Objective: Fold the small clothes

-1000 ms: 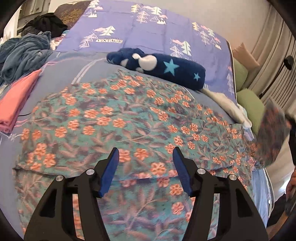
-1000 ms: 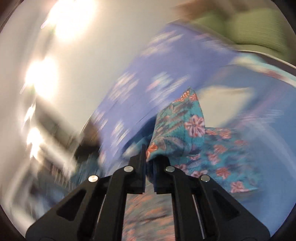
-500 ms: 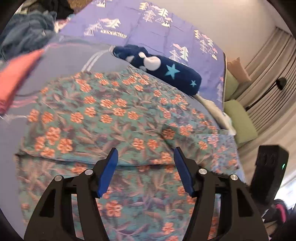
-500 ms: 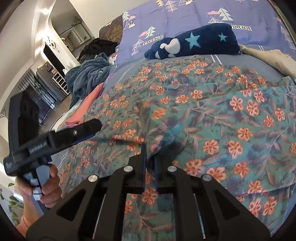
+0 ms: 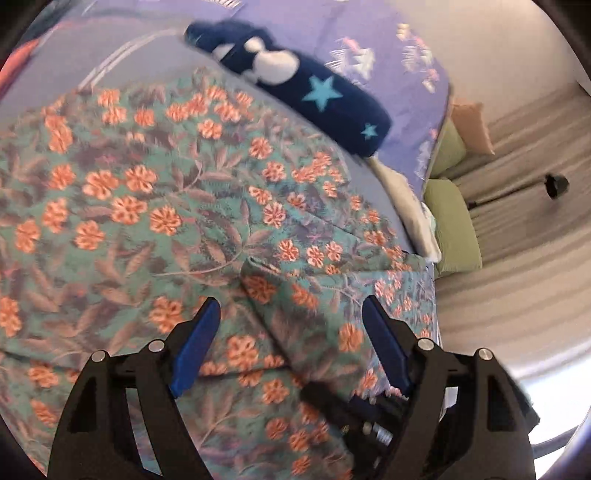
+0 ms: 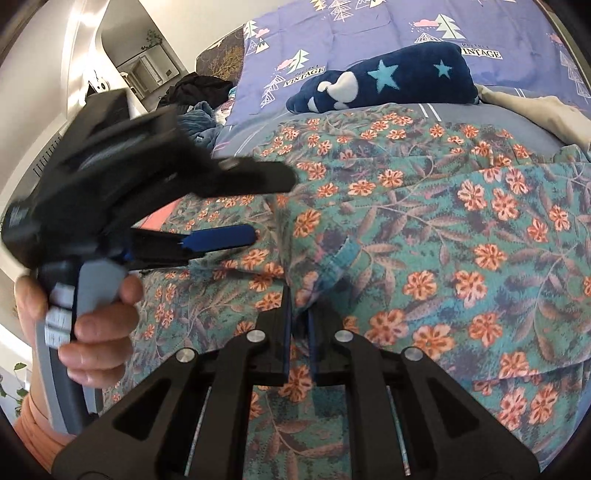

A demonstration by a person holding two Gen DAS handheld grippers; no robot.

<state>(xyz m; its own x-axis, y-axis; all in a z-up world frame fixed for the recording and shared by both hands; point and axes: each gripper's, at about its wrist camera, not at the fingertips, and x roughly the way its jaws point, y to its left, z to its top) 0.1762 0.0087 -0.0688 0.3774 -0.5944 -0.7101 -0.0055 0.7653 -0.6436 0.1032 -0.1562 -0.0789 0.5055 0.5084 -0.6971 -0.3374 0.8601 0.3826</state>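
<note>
A teal floral garment [image 5: 122, 206] with orange flowers lies spread over the bed. One flap of it [image 5: 295, 295] is folded back over the rest. My left gripper [image 5: 291, 325] hovers just above that flap. Its jaws are opening and nothing is pressed between the blue pads [image 5: 195, 347]. My right gripper [image 6: 299, 306] is shut on a bunched fold of the floral garment [image 6: 461, 240], low over the cloth. In the right wrist view the left gripper [image 6: 273, 206] comes in from the left, blurred, held by a hand [image 6: 96, 332], its tips close to the pinched fold.
A navy plush roll with light-blue stars [image 6: 388, 81] lies behind the garment on a purple tree-print duvet [image 6: 369, 26]. A beige cloth [image 6: 535, 110] is at the right. Green cushions [image 5: 454, 229] stand past the bed's edge. Dark and blue clothes [image 6: 199, 96] are piled at the far left.
The right gripper swung down and carried the pinched flap over the spread garment. The left gripper shifted right toward it, rolled, and its jaws widened.
</note>
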